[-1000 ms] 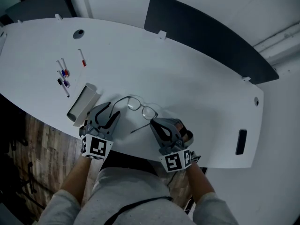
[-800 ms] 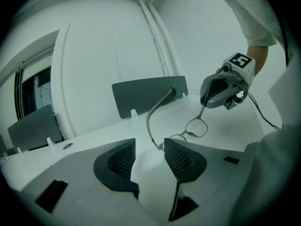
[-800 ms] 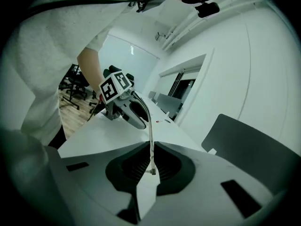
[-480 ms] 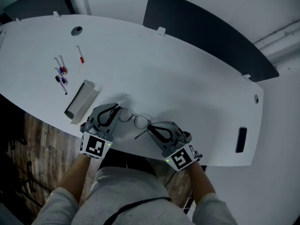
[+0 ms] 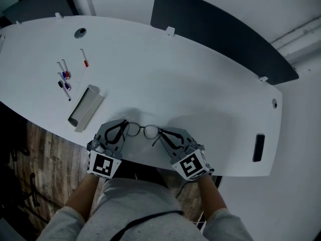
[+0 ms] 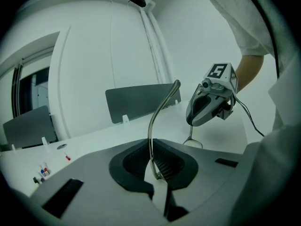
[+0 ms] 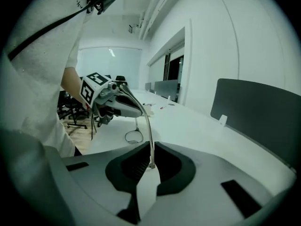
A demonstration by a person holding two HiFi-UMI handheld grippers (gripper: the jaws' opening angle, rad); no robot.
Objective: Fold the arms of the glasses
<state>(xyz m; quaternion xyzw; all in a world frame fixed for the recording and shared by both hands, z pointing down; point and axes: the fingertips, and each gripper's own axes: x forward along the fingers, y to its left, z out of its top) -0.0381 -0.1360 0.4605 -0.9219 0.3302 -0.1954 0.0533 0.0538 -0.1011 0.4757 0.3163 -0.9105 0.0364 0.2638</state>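
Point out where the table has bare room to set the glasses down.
The widest bare stretch of the table runs from the grey tray to the black slot, beyond the glasses. The left end is crowded with markers; the near edge is taken by the glasses.

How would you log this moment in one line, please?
left gripper: closing on glasses arm | right gripper: shut on other arm | fold: pending

Worktop: long white oval [image 5: 210, 89].
Divider: dark panel [image 5: 220, 34] standing on the worktop's far edge.
Floor: wood planks [image 5: 40, 154] below the worktop's near-left edge.
Wall: white [image 6: 94, 55], beyond the worktop.
Windows: dark glazing [image 7: 171, 69] in the wall along the worktop.
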